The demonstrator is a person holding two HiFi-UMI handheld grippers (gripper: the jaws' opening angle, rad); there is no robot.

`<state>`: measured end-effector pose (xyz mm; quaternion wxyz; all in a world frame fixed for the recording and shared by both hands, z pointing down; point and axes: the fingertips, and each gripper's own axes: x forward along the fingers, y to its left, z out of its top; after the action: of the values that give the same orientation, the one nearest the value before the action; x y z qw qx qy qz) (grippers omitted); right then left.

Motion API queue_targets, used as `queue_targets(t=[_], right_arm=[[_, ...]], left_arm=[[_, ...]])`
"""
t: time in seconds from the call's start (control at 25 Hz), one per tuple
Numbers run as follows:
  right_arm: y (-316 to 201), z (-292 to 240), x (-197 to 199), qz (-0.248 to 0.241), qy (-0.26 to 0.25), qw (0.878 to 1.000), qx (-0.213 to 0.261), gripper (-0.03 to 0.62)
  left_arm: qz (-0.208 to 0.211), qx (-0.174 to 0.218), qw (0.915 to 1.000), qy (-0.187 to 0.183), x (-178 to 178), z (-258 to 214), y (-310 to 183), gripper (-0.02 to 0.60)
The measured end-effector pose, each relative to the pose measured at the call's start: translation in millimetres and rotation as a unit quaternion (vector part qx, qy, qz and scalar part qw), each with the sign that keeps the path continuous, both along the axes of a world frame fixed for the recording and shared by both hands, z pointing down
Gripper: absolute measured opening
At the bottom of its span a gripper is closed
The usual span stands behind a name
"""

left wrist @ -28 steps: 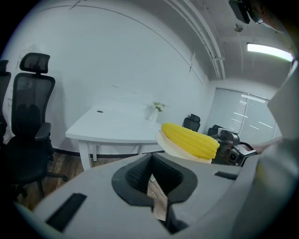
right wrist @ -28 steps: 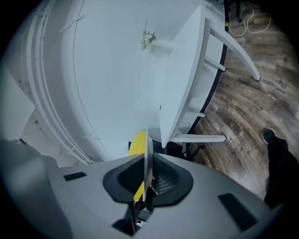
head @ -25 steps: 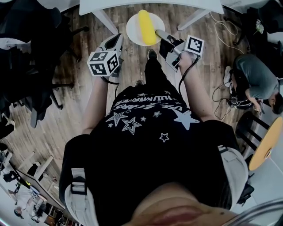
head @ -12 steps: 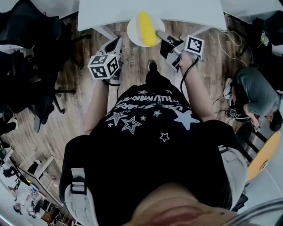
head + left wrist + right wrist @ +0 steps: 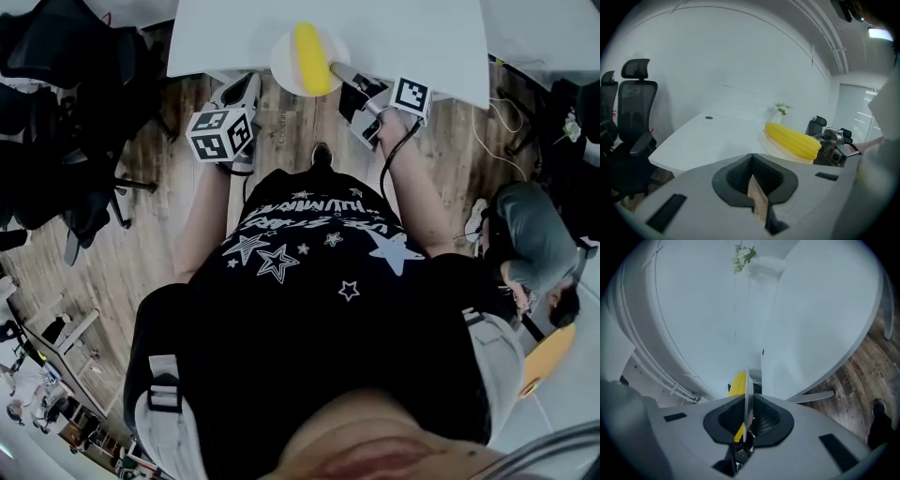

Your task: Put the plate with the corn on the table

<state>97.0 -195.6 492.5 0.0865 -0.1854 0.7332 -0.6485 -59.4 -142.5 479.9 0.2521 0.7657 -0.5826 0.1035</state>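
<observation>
My left gripper point(image 5: 246, 91): jaws closed together with nothing in them, just short of the table point(image 5: 412, 37) edge. The plate point(image 5: 284, 58) with the corn point(image 5: 310, 56) is ahead and right of it, over the table's near edge. I can't tell if they touch. My right gripper point(image 5: 337, 73) is pinching the plate rim, corn straight ahead.

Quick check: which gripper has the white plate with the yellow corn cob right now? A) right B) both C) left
A: the right gripper has its jaws clamped on the rim of the round white plate carrying the yellow corn cob, while the left gripper is apart from the plate with nothing between its jaws.
</observation>
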Motion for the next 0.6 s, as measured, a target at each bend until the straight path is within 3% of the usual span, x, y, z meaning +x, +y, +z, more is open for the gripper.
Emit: queue_targets(t=[0.28,0.6], right_arm=[[-24,5,-13,-0.030,-0.004,1.000,-0.003,0.034],[-48,12,-52,-0.042,0.021,0.999,-0.005,0.034]], left_arm=[[-0.020,-0.009,0.9996,-0.018,-5,5,-10,0.005],[-0.028,-0.022,0.9993,-0.008,-54,12,-34,0.005]])
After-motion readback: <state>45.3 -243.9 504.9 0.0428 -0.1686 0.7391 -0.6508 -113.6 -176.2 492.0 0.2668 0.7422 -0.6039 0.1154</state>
